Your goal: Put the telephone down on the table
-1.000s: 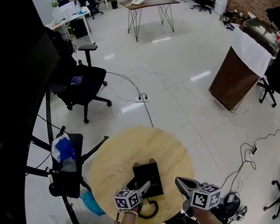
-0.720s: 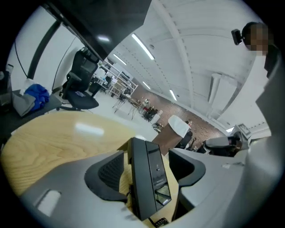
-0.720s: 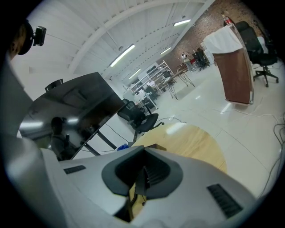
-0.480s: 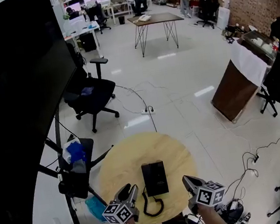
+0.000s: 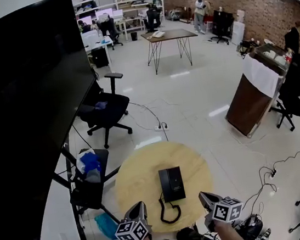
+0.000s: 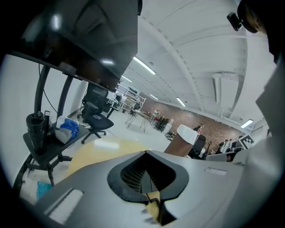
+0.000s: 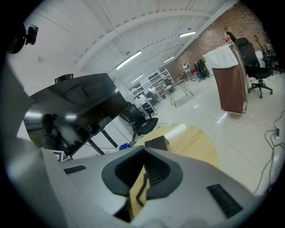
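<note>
The black telephone (image 5: 172, 184) lies flat on the round wooden table (image 5: 141, 179), its coiled cord (image 5: 170, 213) looping toward the near edge. My left gripper (image 5: 139, 207) hangs over the near left rim, off the phone, its jaws shut with nothing between them. My right gripper (image 5: 204, 196) hovers at the near right rim, shut and empty too. In the right gripper view the telephone (image 7: 156, 143) shows just past the closed jaw tips (image 7: 143, 149). In the left gripper view the jaws (image 6: 145, 153) meet over the table (image 6: 100, 147) and hide the phone.
A chair holding a blue bag (image 5: 88, 165) stands close to the table's left side under a big black screen (image 5: 26, 106). A black office chair (image 5: 107, 110), a power strip with floor cables (image 5: 162, 126) and a brown lectern (image 5: 249, 100) lie beyond.
The left gripper, open at the telephone a second ago, has drawn back toward the near edge and its jaws have closed. The phone stays on the table. The right gripper shifted slightly.
</note>
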Demonstrator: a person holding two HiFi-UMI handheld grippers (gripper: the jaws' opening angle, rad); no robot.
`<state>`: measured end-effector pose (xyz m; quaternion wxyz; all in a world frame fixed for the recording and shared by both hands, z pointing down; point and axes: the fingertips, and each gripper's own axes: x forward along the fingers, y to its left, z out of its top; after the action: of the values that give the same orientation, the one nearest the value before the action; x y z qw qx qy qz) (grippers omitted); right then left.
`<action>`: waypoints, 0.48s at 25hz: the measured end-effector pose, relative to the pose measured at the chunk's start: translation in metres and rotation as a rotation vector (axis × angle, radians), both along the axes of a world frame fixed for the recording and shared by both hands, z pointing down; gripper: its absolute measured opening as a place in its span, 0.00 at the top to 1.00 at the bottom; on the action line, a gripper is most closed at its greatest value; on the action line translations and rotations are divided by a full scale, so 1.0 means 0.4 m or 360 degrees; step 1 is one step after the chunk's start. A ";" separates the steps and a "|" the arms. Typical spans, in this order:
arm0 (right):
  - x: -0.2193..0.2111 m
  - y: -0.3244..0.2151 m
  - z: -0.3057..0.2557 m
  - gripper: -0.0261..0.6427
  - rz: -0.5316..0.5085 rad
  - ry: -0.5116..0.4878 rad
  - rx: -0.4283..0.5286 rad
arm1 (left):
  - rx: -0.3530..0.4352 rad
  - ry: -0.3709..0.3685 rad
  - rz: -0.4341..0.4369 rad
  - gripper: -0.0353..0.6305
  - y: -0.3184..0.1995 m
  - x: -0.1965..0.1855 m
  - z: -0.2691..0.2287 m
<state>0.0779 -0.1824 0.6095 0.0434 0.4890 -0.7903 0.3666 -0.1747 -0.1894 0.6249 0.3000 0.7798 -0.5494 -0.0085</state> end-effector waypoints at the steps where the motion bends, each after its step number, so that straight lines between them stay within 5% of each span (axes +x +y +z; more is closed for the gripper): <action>1: -0.007 0.017 0.000 0.95 0.0004 0.0005 0.0002 | 0.0010 0.0002 0.0006 0.94 0.012 -0.002 -0.007; 12: -0.053 0.098 -0.021 0.95 -0.0039 0.0049 0.0052 | 0.0043 -0.0040 0.0065 0.94 0.098 0.034 -0.064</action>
<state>0.0568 -0.1434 0.6010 0.0520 0.4855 -0.8013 0.3457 -0.1610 -0.1502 0.5992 0.2826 0.7949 -0.5370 0.0001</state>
